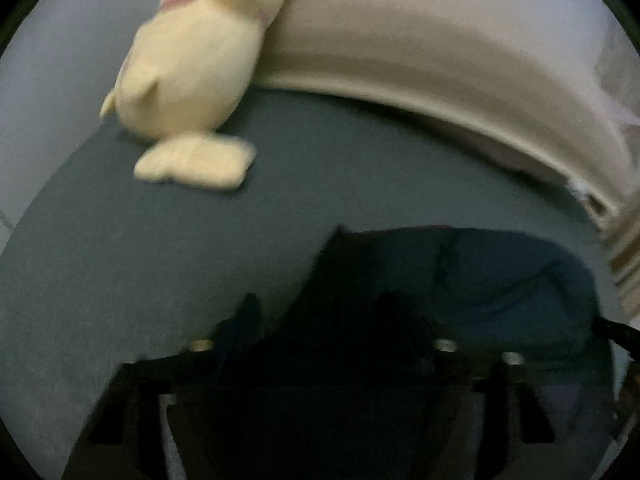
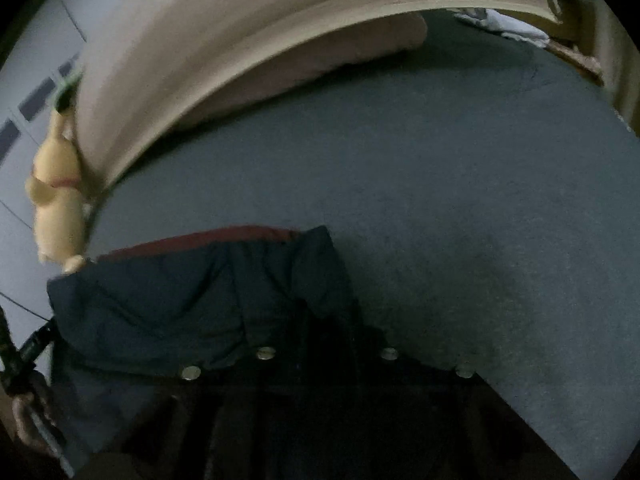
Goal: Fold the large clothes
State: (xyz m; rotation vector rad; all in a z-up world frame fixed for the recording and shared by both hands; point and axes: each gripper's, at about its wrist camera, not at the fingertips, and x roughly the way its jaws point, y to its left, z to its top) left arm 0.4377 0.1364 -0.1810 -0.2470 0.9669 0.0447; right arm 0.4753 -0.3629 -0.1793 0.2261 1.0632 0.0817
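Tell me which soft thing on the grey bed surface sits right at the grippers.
The dark navy padded garment with the red lining edge, bunched directly at the right gripper. The cream plush toy lies farther off, leaning against the beige headboard.

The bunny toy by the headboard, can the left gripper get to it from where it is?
Probably yes. Only bare grey bedsheet lies between the left gripper and the bunny toy, though the gripper sits over the dark jacket for now.
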